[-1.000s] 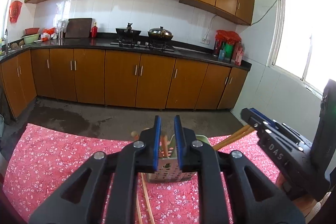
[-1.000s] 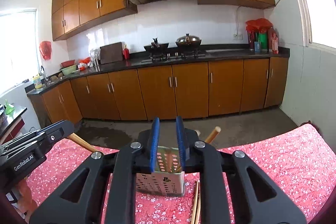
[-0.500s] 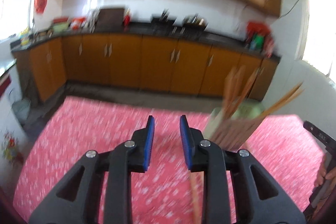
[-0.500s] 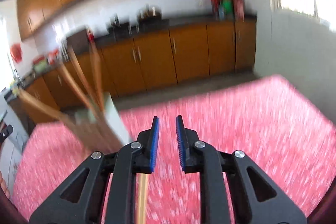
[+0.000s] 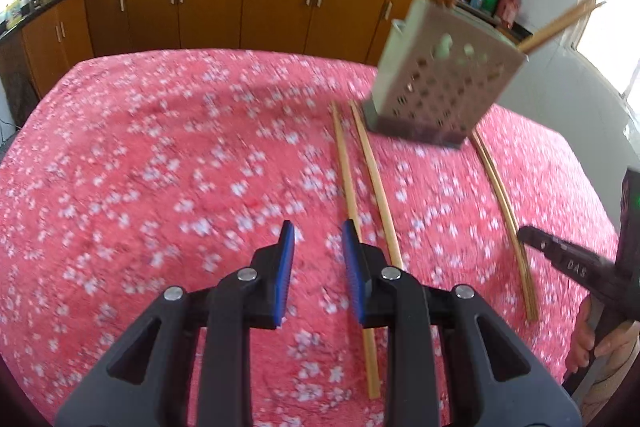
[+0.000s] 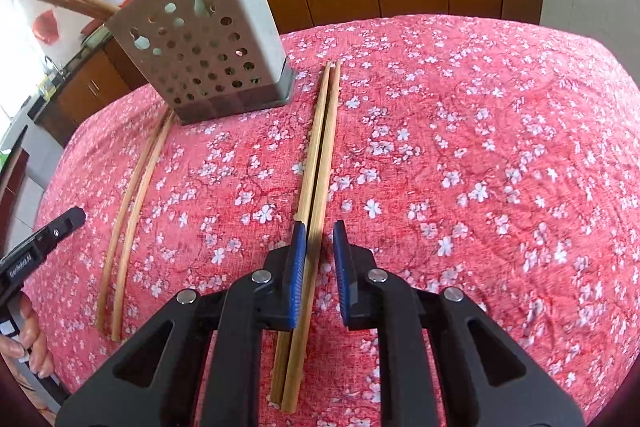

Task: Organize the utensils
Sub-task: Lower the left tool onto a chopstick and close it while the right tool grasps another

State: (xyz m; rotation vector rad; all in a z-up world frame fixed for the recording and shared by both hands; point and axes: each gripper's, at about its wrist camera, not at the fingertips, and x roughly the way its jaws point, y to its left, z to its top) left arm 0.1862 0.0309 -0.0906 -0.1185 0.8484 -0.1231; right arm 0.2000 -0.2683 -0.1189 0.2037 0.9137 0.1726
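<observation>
A grey perforated utensil holder (image 5: 444, 79) (image 6: 200, 55) stands on the pink floral tablecloth (image 5: 160, 167) with several chopsticks upright in it. Two pairs of wooden chopsticks lie on the cloth in front of it. My left gripper (image 5: 316, 243) is open and empty, hovering just left of the left pair (image 5: 368, 187); that pair also shows in the right wrist view (image 6: 132, 203). My right gripper (image 6: 320, 243) is open above the right pair (image 6: 318, 163), with the sticks running between its fingers. That pair also shows in the left wrist view (image 5: 504, 219).
The table's far edge (image 6: 440, 19) drops to a kitchen floor with brown cabinets (image 5: 208, 7) behind. The other gripper's body shows at the frame edge in each view (image 5: 576, 267) (image 6: 36, 247).
Both grippers tilted down from facing the kitchen to looking at the cloth. The left jaws opened wider. The holder slid from centre to the side of each view.
</observation>
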